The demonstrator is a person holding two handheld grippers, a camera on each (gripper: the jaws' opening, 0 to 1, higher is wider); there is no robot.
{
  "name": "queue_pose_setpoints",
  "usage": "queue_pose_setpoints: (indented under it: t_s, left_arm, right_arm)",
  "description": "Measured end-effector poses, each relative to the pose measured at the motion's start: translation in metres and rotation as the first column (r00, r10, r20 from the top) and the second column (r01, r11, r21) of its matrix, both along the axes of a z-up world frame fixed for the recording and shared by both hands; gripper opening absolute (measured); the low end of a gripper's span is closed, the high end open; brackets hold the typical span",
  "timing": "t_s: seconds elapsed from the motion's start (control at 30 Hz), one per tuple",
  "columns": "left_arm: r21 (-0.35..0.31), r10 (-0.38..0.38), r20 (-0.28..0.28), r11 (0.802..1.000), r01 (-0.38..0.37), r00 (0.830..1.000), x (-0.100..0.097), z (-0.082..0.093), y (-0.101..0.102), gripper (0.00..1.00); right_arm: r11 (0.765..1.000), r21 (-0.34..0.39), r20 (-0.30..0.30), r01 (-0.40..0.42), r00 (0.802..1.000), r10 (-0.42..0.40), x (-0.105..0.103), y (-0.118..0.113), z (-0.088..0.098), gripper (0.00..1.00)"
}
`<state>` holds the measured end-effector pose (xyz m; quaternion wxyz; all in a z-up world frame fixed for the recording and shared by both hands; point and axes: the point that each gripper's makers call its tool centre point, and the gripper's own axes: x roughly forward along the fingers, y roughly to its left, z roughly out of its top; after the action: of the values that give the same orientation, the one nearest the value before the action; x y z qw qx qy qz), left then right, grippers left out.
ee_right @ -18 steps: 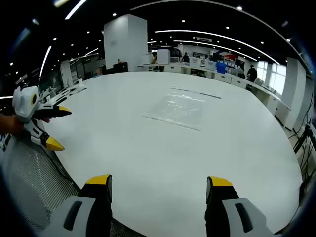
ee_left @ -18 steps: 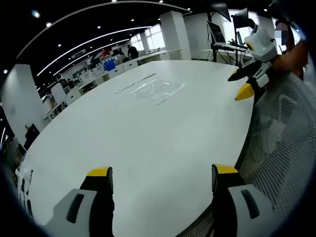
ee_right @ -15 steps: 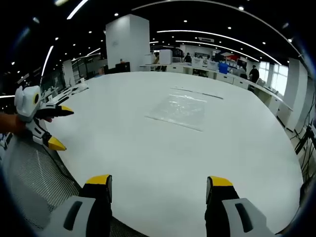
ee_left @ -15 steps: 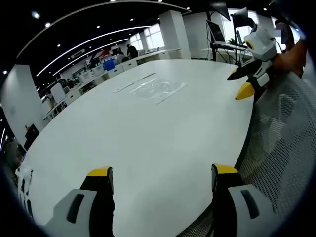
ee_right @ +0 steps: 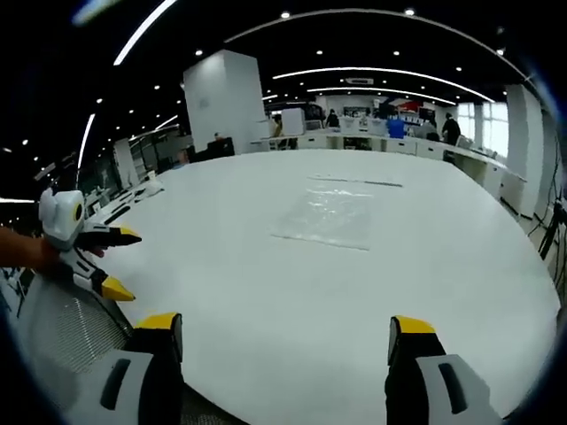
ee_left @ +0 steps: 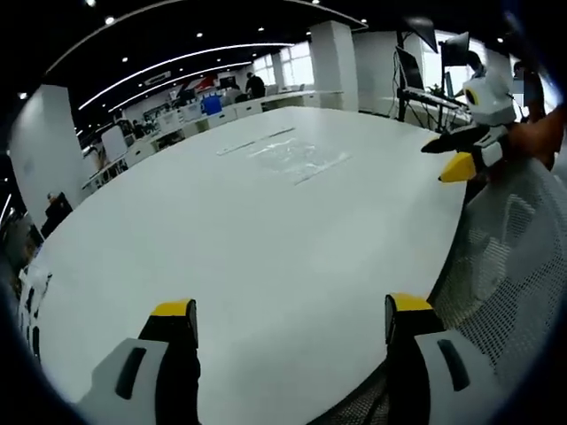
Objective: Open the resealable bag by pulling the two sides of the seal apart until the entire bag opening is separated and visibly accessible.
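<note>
Both hand-held grippers, left [ee_left: 288, 323] and right [ee_right: 282, 341], gape empty | clear bag [ee_right: 332, 217] flat mid-desk [ee_right: 266, 292], well apart | looks flimsy, slippery | pinch seal lips separately

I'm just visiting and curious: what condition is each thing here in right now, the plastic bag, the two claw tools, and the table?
resealable bag: lying flat on the table, untouched; whether its seal is closed is too small to tell.
left gripper: open, empty, over the near table edge.
right gripper: open, empty, well short of the bag.
table: white, carrying the bag.
</note>
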<state>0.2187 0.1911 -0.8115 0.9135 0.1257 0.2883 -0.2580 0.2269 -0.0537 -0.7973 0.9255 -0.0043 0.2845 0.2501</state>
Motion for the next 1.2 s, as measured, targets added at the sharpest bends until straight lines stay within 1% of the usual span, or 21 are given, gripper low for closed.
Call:
queue_pose_setpoints:
  t_s: [0.03, 0.07, 0.1, 0.17, 0.2, 0.27, 0.43, 0.63, 0.77, 0.87, 0.93, 1.0, 1.13, 1.2]
  left_arm:
    - [-0.009, 0.007, -0.002, 1.0, -0.007, 1.0, 0.0009, 0.0004, 0.0005, 0.87]
    - [-0.04, 0.04, 0.002, 0.998, -0.04, 0.999, 0.004, 0.0023, 0.0013, 0.89]
    - [-0.049, 0.045, 0.0, 0.998, -0.045, 0.999, 0.0045, 0.0029, 0.002, 0.91]
    - [-0.05, 0.051, -0.006, 0.997, -0.051, 0.999, 0.0041, 0.0021, 0.0034, 0.94]
    - [-0.063, 0.051, -0.01, 0.997, -0.051, 0.999, 0.0036, 0.0021, 0.0013, 0.95]
    - [-0.062, 0.042, -0.009, 0.997, -0.042, 0.999, 0.0028, 0.0013, -0.0005, 0.99]
    - [-0.051, 0.018, -0.025, 0.999, -0.019, 1.0, -0.0006, -0.0017, -0.004, 0.99]
    - [-0.047, 0.026, -0.031, 0.999, -0.028, 0.999, 0.0, -0.0027, -0.0015, 0.99]
    - [-0.037, 0.035, -0.018, 0.999, -0.036, 0.999, 0.0019, -0.0013, 0.0006, 0.99]
    - [-0.029, 0.042, -0.006, 0.999, -0.042, 0.999, 0.0033, 0.0001, 0.0024, 0.99]
    - [-0.022, 0.047, -0.004, 0.999, -0.047, 0.999, 0.0035, 0.0, 0.0038, 0.99]
    - [-0.014, 0.047, -0.002, 0.999, -0.047, 0.999, 0.0036, -0.0002, 0.0043, 0.99]
    - [-0.007, 0.038, 0.004, 0.999, -0.038, 0.999, 0.003, 0.0004, 0.0034, 0.98]
    - [-0.003, 0.036, -0.004, 0.999, -0.036, 0.999, 0.0025, -0.0014, 0.0033, 0.98]
  right_arm:
    - [1.0, -0.001, 0.0, 0.002, 1.0, -0.002, 0.0005, 0.0, -0.0003, 1.0]
    - [1.0, -0.004, -0.002, 0.004, 1.0, -0.004, 0.0008, -0.0007, -0.0009, 1.0]
    - [1.0, -0.007, -0.003, 0.007, 1.0, -0.007, 0.001, -0.0014, -0.0015, 1.0]
    - [1.0, -0.006, 0.0, 0.014, 1.0, -0.014, 0.0017, -0.0023, -0.0009, 1.0]
    - [1.0, -0.007, 0.003, 0.017, 1.0, -0.017, 0.0022, -0.0029, -0.0006, 1.0]
    - [1.0, -0.015, 0.008, 0.023, 1.0, -0.023, 0.0031, -0.0048, -0.0004, 1.0]
    - [0.999, -0.019, 0.0, 0.038, 0.999, -0.038, 0.0037, -0.0078, -0.0023, 1.0]
    - [0.999, -0.035, -0.011, 0.024, 1.0, -0.025, 0.0022, -0.0066, -0.0049, 0.99]
    - [1.0, -0.022, -0.018, 0.018, 1.0, -0.018, 0.0015, -0.0048, -0.0054, 0.99]
    - [1.0, 0.005, -0.026, 0.014, 1.0, -0.014, 0.0005, -0.0019, -0.0046, 0.99]
    - [1.0, -0.009, -0.028, 0.001, 1.0, -0.001, -0.0006, -0.0008, -0.0058, 0.99]
    - [1.0, -0.007, -0.028, -0.005, 1.0, 0.005, -0.0013, 0.0007, -0.0055, 0.99]
    - [1.0, 0.004, -0.018, 0.016, 1.0, -0.016, 0.0005, -0.0025, -0.0028, 0.98]
    - [1.0, 0.008, -0.015, 0.029, 0.999, -0.029, 0.0012, -0.0044, -0.0021, 0.98]
